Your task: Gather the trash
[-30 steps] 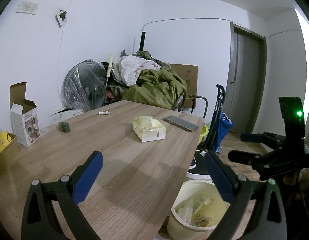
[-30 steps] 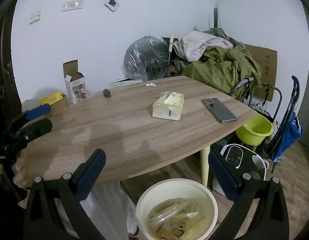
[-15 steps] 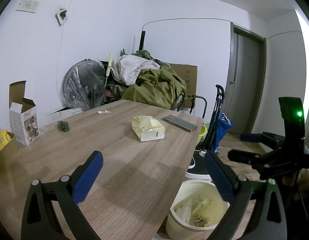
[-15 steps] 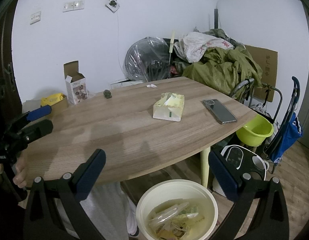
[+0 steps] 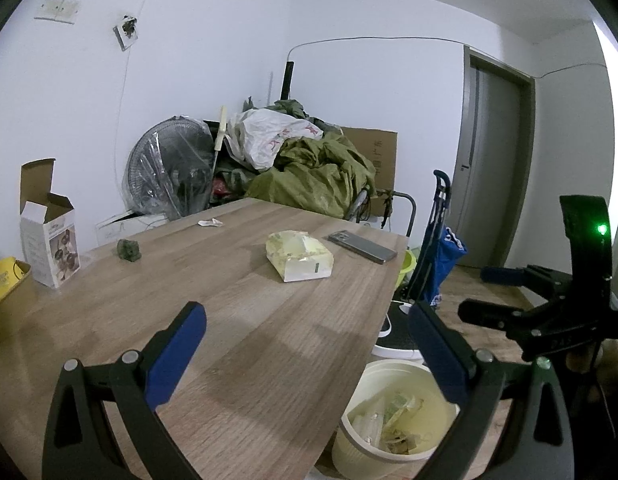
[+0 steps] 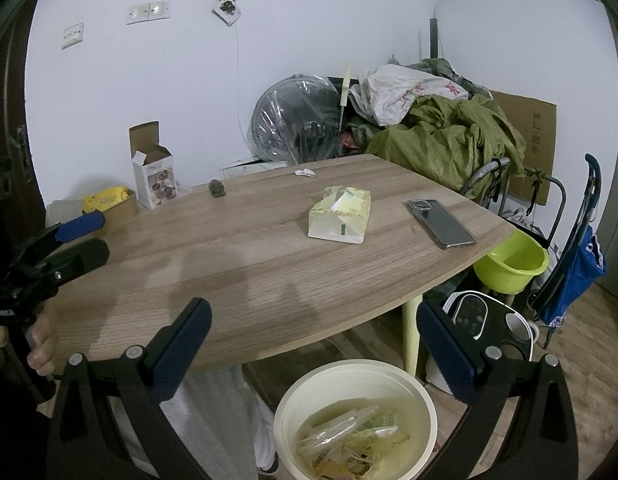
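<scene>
Compared with a second ago almost nothing has changed: both views drift only slightly, and the white paper scrap (image 5: 210, 222) and the dark green crumpled lump (image 5: 128, 250) lie on the far left part of the wooden table (image 5: 245, 344), so I judge that collecting is between pieces. The left gripper (image 5: 307, 344) hovers over the near table edge, spread wide and empty. The right gripper (image 6: 313, 340), also wide apart and empty, hangs above the cream trash bin (image 6: 355, 372), which already holds wrappers.
</scene>
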